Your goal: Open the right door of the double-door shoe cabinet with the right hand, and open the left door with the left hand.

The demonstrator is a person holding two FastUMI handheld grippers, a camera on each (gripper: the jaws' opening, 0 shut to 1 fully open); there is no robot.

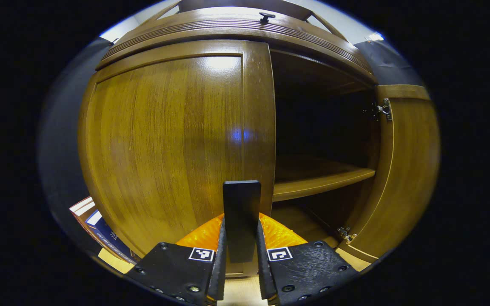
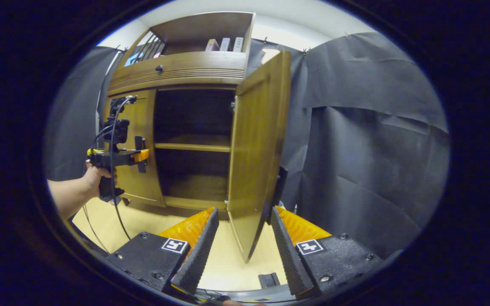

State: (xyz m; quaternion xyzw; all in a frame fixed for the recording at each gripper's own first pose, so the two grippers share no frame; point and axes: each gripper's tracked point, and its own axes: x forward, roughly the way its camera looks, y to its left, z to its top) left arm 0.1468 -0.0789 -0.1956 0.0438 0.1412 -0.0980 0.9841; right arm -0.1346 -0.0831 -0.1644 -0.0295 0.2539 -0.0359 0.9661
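Observation:
The brown wooden shoe cabinet point(image 1: 236, 32) has its left door point(image 1: 164, 140) flat against the front, as far as I can tell. A dark upright handle point(image 1: 241, 199) on that door sits between my left gripper's point(image 1: 241, 221) fingers, which press on it from both sides. The right door point(image 1: 406, 170) is swung wide, showing dark shelves point(image 1: 317, 180). In the right gripper view, the right door point(image 2: 262, 140) stands edge-on between the fingers of my right gripper point(image 2: 244, 210), which is open and clear of it. Its handle point(image 2: 281, 187) is on the far face. A hand point(image 2: 96, 178) holds the left gripper point(image 2: 141, 155) at the left door point(image 2: 136, 178).
A drawer with a small knob point(image 2: 159, 68) sits above the doors, with books point(image 2: 223, 44) on the top shelf. More books point(image 1: 100, 229) lie low on the left. The black cloth wall point(image 2: 377, 148) hangs to the right. The floor point(image 2: 143, 221) is pale wood with a cable across it.

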